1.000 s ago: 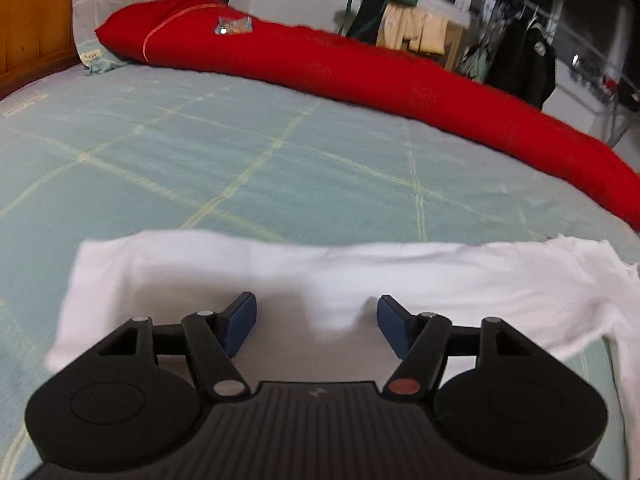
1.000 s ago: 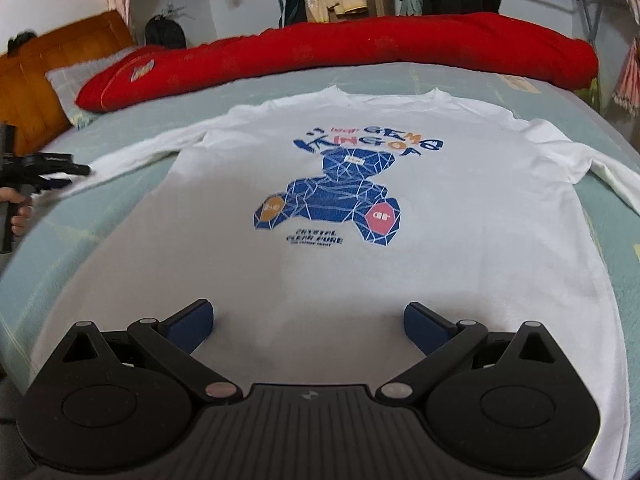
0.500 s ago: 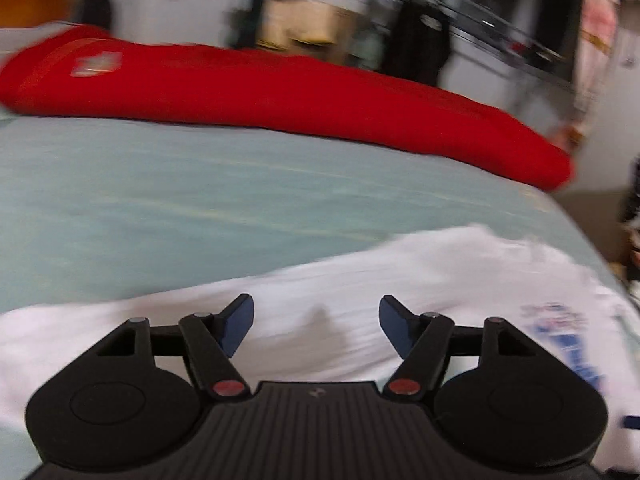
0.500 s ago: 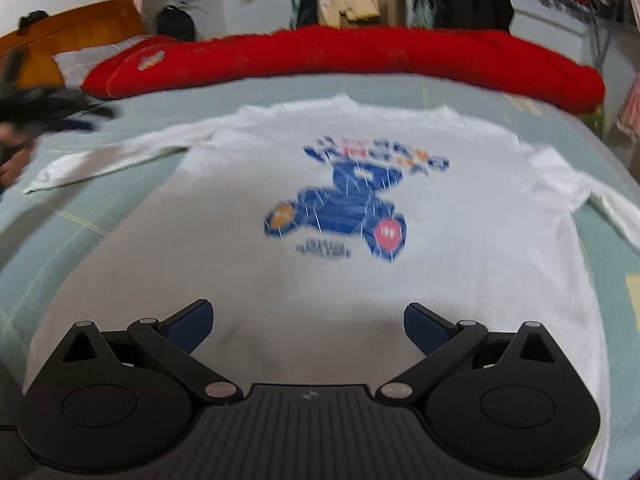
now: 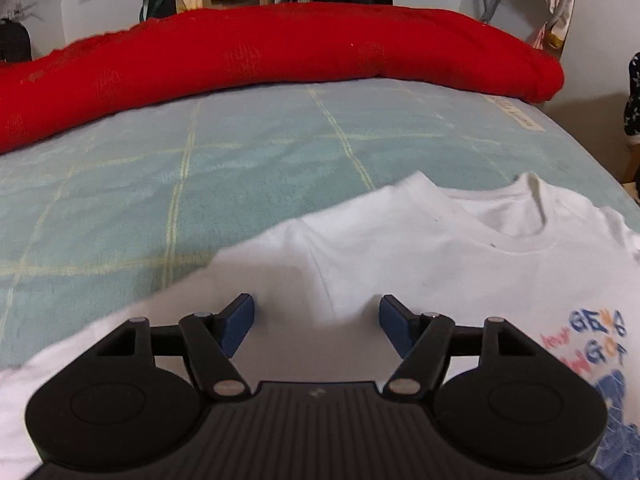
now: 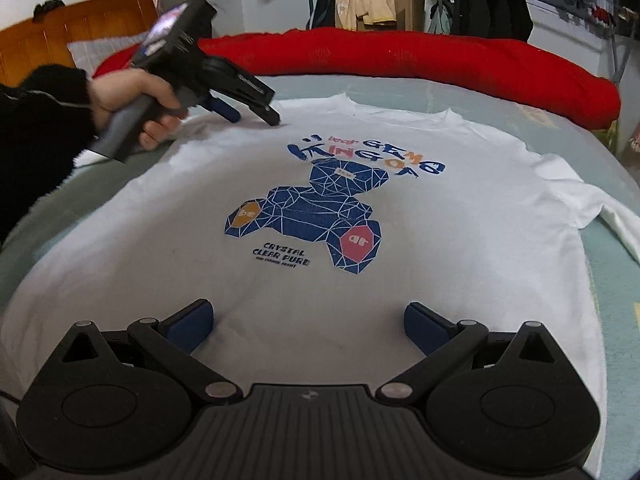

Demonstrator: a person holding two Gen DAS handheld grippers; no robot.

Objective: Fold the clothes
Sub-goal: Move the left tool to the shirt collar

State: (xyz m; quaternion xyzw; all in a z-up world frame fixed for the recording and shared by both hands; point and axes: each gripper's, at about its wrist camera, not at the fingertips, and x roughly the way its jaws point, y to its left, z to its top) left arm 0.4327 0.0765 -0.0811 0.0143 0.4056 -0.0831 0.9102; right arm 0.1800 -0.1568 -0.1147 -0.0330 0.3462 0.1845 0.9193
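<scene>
A white long-sleeved T-shirt (image 6: 420, 248) with a blue bear print lies flat, print up, on the pale green bed (image 6: 612, 320). My right gripper (image 6: 308, 322) hovers open over its lower hem, nothing between its blue pads. In the right wrist view a hand holds my left gripper (image 6: 252, 114) down at the shirt's left shoulder. Seen from the left wrist camera, that left gripper (image 5: 316, 320) is open above the shoulder seam of the T-shirt (image 5: 400, 256), with the collar ahead to the right. The right sleeve trails off the bed's right side.
A long red duvet roll (image 6: 440, 60) lies across the far side of the bed, in the left wrist view too as a red duvet roll (image 5: 280, 60). A wooden headboard (image 6: 80, 28) and pillow stand far left. Hanging clothes and a rack fill the back.
The left gripper has swung right from the left sleeve's cuff end to the shirt's left shoulder near the collar. The right gripper has stayed over the hem, open.
</scene>
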